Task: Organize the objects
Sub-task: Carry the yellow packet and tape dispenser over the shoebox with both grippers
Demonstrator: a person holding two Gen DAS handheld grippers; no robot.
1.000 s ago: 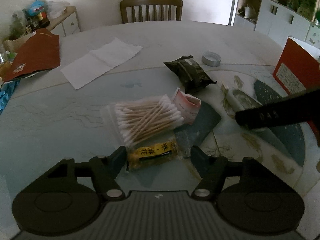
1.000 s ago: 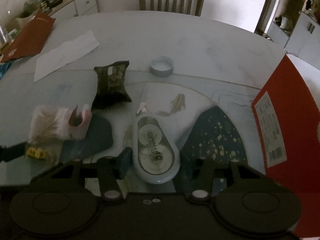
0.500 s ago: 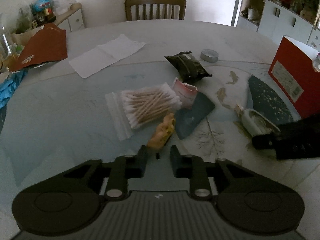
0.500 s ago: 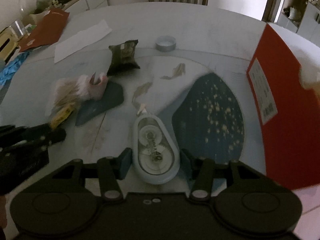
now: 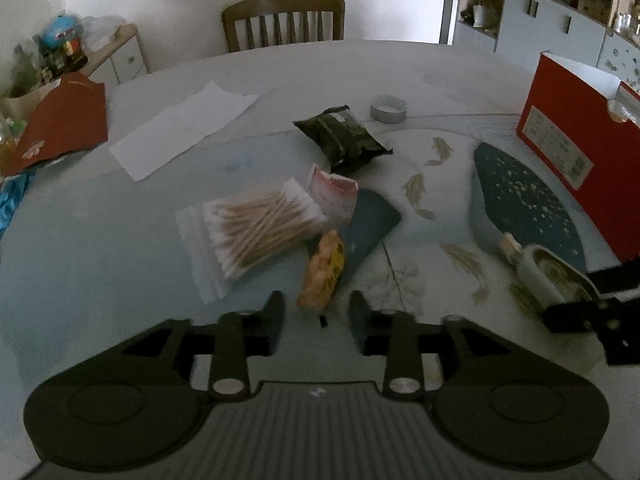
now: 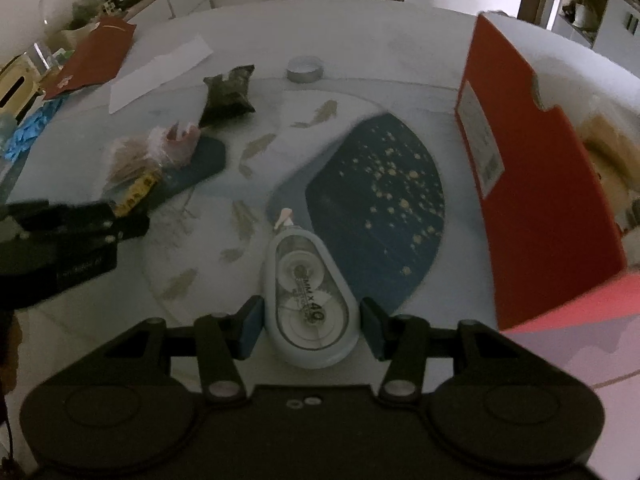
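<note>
A yellow snack packet (image 5: 322, 276) lies on the table just ahead of my left gripper (image 5: 316, 312), which is open and empty. A bag of cotton swabs (image 5: 260, 232), a torn pink-and-white packet (image 5: 334, 196) and a dark green packet (image 5: 340, 136) lie beyond it. My right gripper (image 6: 312, 320) is shut on a pale blue correction tape dispenser (image 6: 308, 284) and holds it above the table, left of an open red box (image 6: 532, 168). The dispenser also shows in the left wrist view (image 5: 556, 276).
A small grey tin lid (image 5: 388, 108) and a white paper sheet (image 5: 180, 128) lie farther back. A red folder (image 5: 64, 120) sits at the left edge. A wooden chair (image 5: 284, 20) stands behind the round table (image 5: 80, 260). Cabinets stand at the right.
My left gripper closed toward the yellow packet, then opened and drew back; the packet has turned end-on. My right gripper has lifted the dispenser and moved toward the red box.
</note>
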